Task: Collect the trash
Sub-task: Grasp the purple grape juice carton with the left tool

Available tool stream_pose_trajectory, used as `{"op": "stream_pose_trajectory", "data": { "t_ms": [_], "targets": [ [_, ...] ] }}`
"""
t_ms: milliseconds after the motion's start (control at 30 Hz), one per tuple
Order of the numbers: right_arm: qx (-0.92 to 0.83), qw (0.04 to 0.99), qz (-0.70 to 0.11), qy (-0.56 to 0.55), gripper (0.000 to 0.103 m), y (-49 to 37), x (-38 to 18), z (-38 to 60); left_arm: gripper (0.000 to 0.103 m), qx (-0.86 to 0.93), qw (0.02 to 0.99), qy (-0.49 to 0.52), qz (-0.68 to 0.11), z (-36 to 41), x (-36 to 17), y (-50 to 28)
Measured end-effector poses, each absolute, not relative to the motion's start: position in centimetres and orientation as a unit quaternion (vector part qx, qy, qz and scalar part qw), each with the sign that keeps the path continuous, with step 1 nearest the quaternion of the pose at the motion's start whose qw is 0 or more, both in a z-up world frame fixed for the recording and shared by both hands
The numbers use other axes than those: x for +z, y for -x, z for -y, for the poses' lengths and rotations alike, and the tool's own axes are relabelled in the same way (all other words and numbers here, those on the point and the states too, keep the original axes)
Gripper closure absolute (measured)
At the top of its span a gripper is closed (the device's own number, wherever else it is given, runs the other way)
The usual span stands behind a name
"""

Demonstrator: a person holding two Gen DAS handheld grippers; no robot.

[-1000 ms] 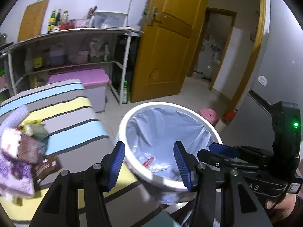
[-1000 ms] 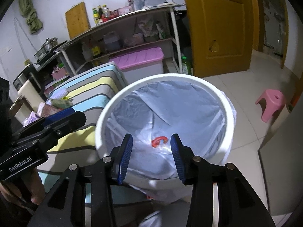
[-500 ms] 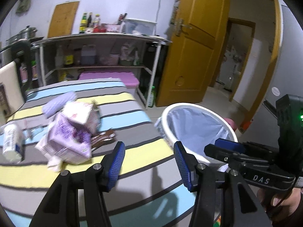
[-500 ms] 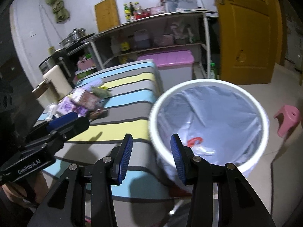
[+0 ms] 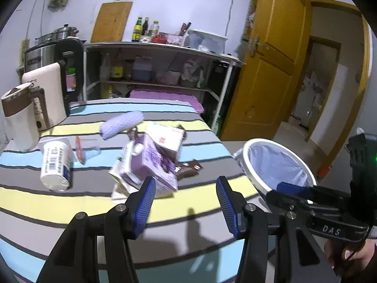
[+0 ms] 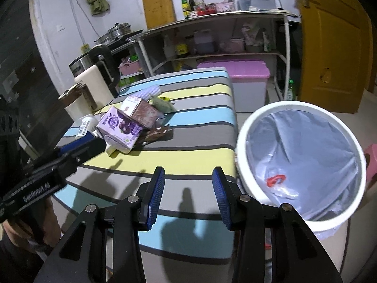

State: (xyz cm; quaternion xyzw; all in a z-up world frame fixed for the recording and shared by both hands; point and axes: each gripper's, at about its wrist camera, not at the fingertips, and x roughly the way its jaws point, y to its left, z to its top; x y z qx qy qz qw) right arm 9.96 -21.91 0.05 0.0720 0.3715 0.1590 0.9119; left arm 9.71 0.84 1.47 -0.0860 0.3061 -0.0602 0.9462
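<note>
A pile of trash lies on the striped table point(image 5: 70, 200): a purple drink carton point(image 5: 150, 165), a white-topped box point(image 5: 165, 136), a brown wrapper point(image 5: 188, 168), a white bottle point(image 5: 55, 162) on its side and a clear cup with a red lid point(image 5: 86, 149). My left gripper point(image 5: 186, 202) is open and empty, just in front of the carton. My right gripper point(image 6: 188, 195) is open and empty over the table's near edge, with the pile point(image 6: 127, 122) far left of it. The white bin point(image 6: 301, 162) with a grey liner stands right of the table and holds a red-ringed piece point(image 6: 274, 180).
A lilac rolled cloth point(image 5: 121, 123) lies behind the pile. A cream kettle point(image 5: 47, 94) and a brown-and-white jug point(image 5: 18, 113) stand at the table's far left. A shelf rack point(image 5: 160, 70), a pink-lidded box point(image 6: 245, 77) and a yellow door point(image 5: 271, 70) are behind. A pink stool point(image 6: 371, 155) stands right of the bin.
Both grippers have swung left, away from over the bin, toward the table. The trash pile now sits in front of the left gripper. Both stay open.
</note>
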Motion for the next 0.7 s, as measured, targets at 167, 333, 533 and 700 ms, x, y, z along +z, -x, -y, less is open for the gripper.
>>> {"op": "stream_pose_trajectory", "data": {
  "t_ms": [167, 333, 533, 700],
  "targets": [
    [0.168, 0.909, -0.374, -0.068, 0.058, -10.9, -0.1, 21.2, 0.05, -0.037, 0.948, 0.089, -0.302, -2.5, 1.6, -10.9],
    [0.173, 0.908, -0.376, -0.067, 0.058, -11.8, -0.2, 20.9, 0.049, -0.023, 0.945, 0.1, -0.31, -3.8, 0.8, -12.8],
    [0.173, 0.906, -0.38, -0.068, 0.058, -12.6, -0.6, 20.7, 0.049, -0.022, 0.937, 0.117, -0.327, -4.7, -0.4, -14.2],
    [0.171, 0.904, -0.385, -0.07, 0.058, -13.1, -1.0, 20.7, 0.049, -0.028, 0.934, 0.124, -0.333, -4.9, -0.8, -14.6]
  ]
}}
